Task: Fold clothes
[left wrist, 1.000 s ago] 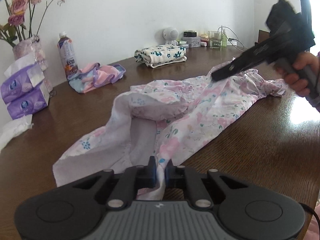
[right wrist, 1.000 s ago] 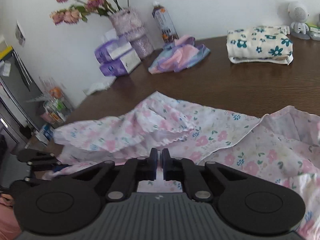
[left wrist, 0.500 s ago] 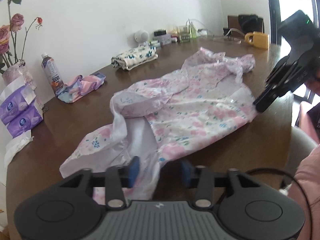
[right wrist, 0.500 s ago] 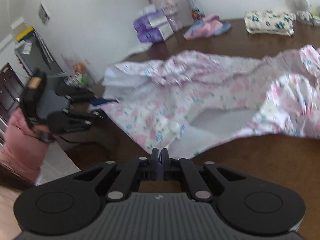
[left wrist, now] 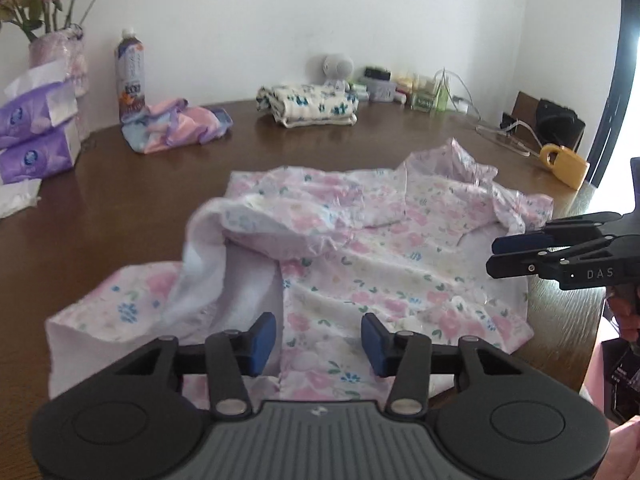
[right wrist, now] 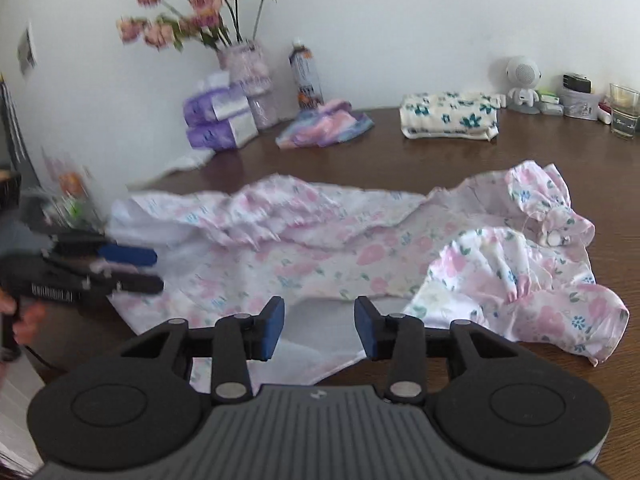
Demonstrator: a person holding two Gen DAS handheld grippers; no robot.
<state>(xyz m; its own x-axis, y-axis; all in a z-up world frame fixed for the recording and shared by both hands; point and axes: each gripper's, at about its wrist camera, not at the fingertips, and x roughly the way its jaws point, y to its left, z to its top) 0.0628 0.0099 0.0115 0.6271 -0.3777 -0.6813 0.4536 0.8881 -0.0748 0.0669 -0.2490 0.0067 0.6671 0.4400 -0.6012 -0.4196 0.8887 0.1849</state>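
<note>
Blurred flowers [right wrist: 192, 12], cropped tissue packs [left wrist: 28, 136]

Left tongs [left wrist: 318, 340] & right tongs [right wrist: 319, 327]: black linkage arms, blue pads, silver pivot screws, ribbed grey body w/ small white logo.

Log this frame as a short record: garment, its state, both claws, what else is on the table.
garment: pink floral garment, spread crumpled on the brown table
fold state: not folded; one edge flipped over showing white lining
left claw: jaws closing, over the near hem, pads not pressing cloth
right claw: jaws opening, over the near edge, nothing gripped
already folded: cream floral bundle
other cloth: pastel bundle
clutter: tissue packs, bottle, vase
</note>
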